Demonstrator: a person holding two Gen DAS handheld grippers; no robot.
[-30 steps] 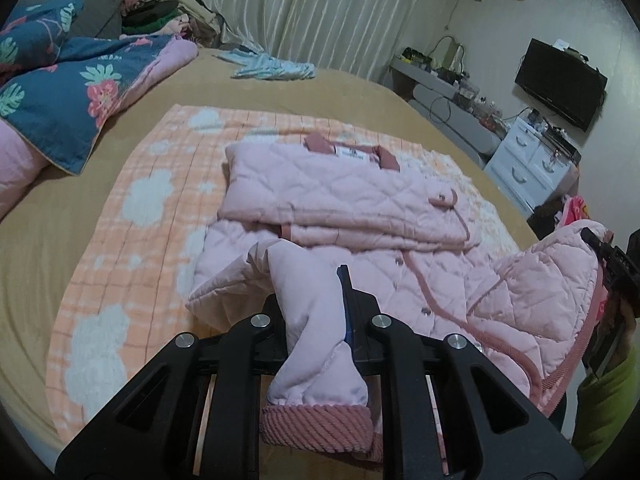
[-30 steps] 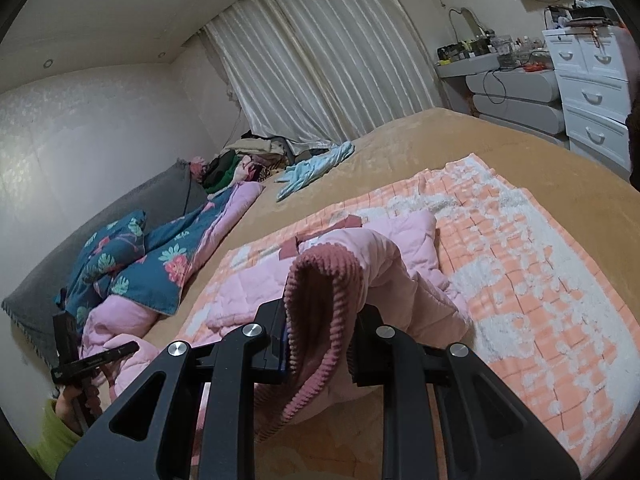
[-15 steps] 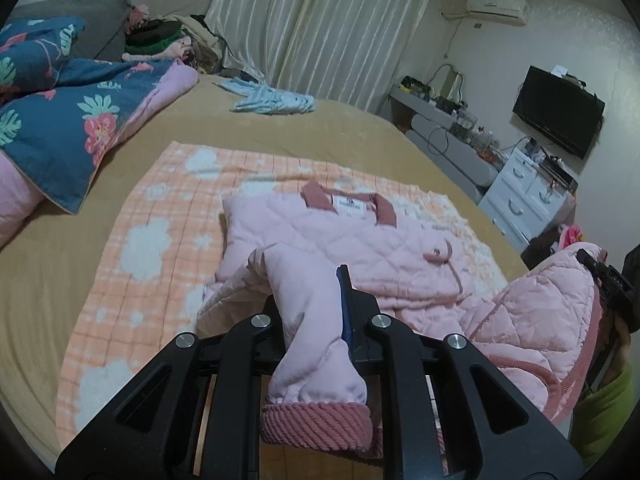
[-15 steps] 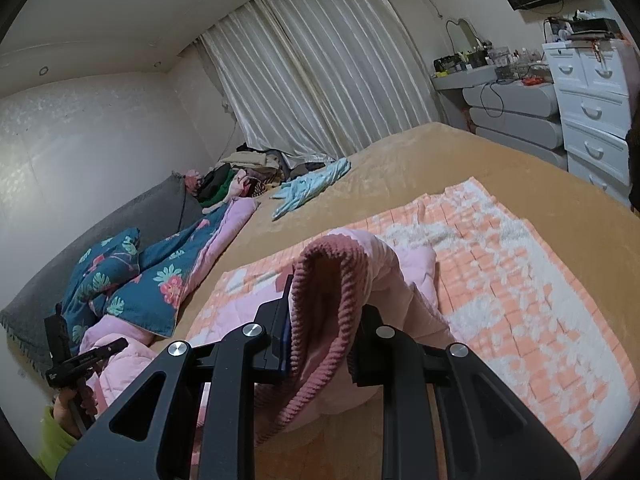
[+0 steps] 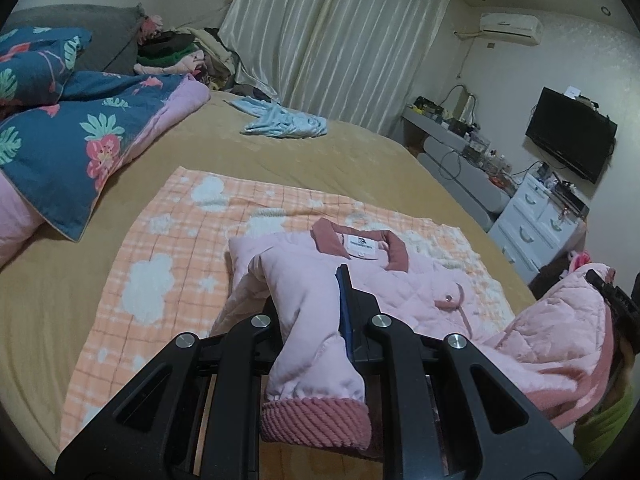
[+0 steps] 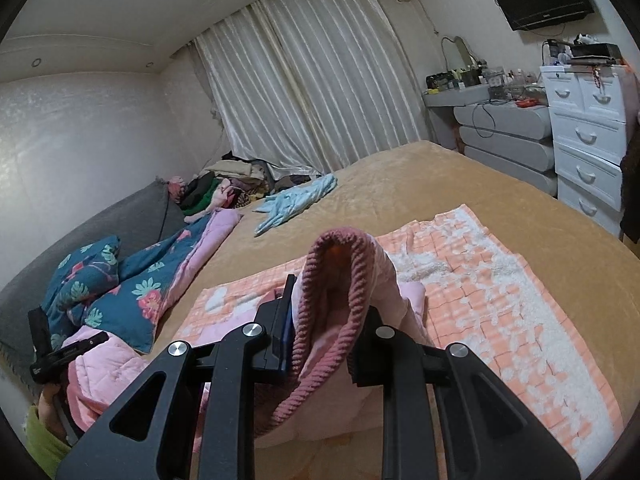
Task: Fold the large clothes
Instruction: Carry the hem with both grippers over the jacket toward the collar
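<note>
Pink jacket (image 5: 400,280) clamped by both grippers, collar label (image 5: 362,245) only in left view

One pink jacket (image 5: 404,292), one checked blanket (image 5: 168,240), one blue garment (image 5: 284,122), one floral quilt (image 5: 76,136), one TV (image 5: 570,134), two grippers: left gripper (image 5: 312,316), right gripper (image 6: 326,320).

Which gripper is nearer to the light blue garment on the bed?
Neither clearly. The left gripper and right gripper both hold the pink jacket, far from the light blue garment.
</note>
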